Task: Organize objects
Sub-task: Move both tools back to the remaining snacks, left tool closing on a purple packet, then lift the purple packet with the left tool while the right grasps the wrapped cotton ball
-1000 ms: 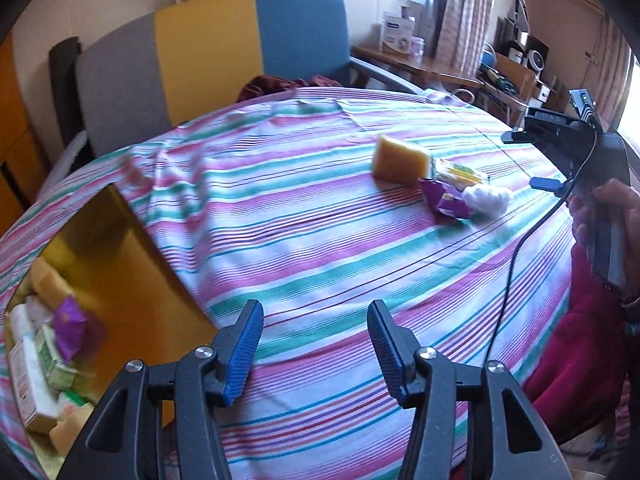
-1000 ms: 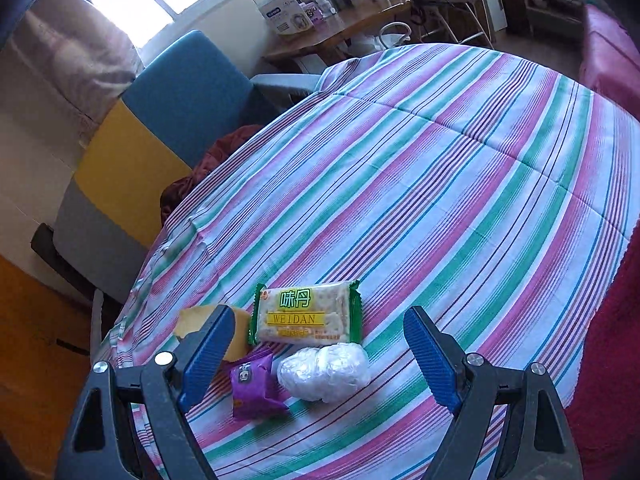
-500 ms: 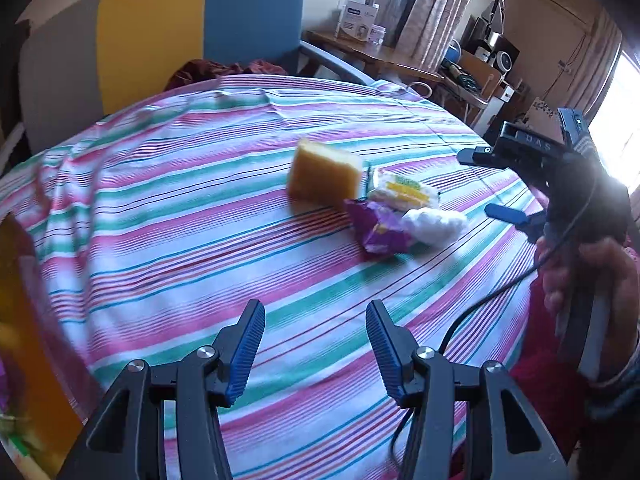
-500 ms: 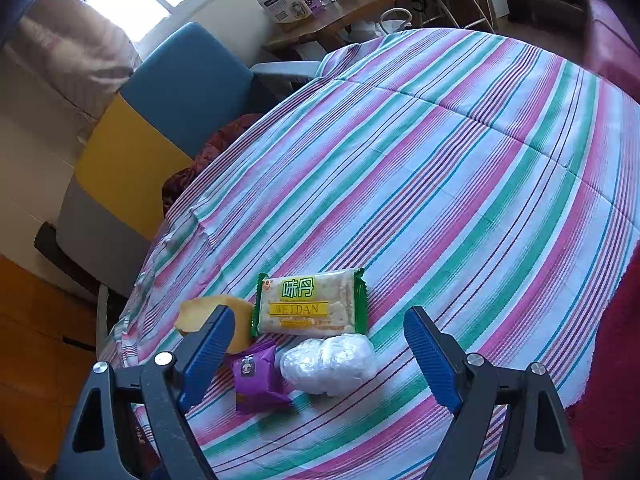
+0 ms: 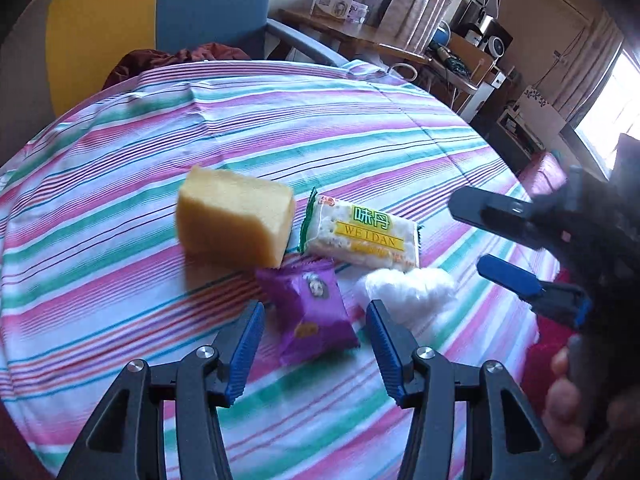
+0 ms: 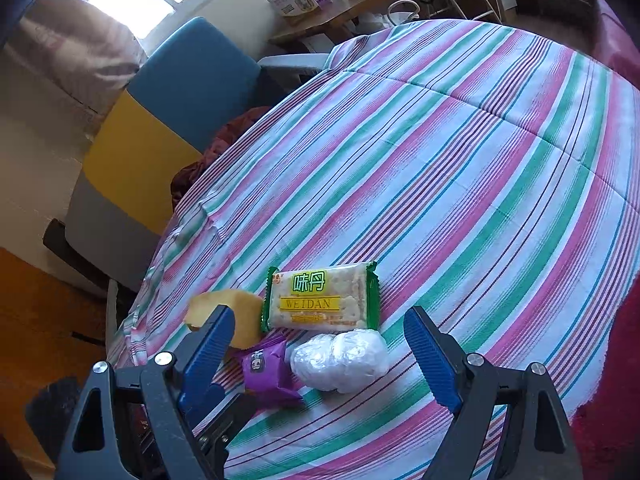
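L tongs (image 5: 314, 340), wide open & empty, have swung off the box side onto the counter (image 5: 360, 128) cluster, now straddling purple pkt (image 5: 310, 308) beside sponge (image 5: 234, 220), crackers (image 5: 362, 236), white wad (image 5: 408, 292); R tongs (image 6: 316, 354) open, empty, hovering: pkt likely next pick.

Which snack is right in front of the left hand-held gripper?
The purple packet, lying between the open left hand-held gripper fingers; the other snacks lie farther away.

Four items cluster on the tablecloth (image 5: 360, 128): sponge (image 5: 234, 220) left, cracker pack (image 5: 360, 234) just right of it. Nearer the left camera lie the pouch (image 5: 310, 308), below both, and the wrapped bundle (image 5: 408, 292) to its right.
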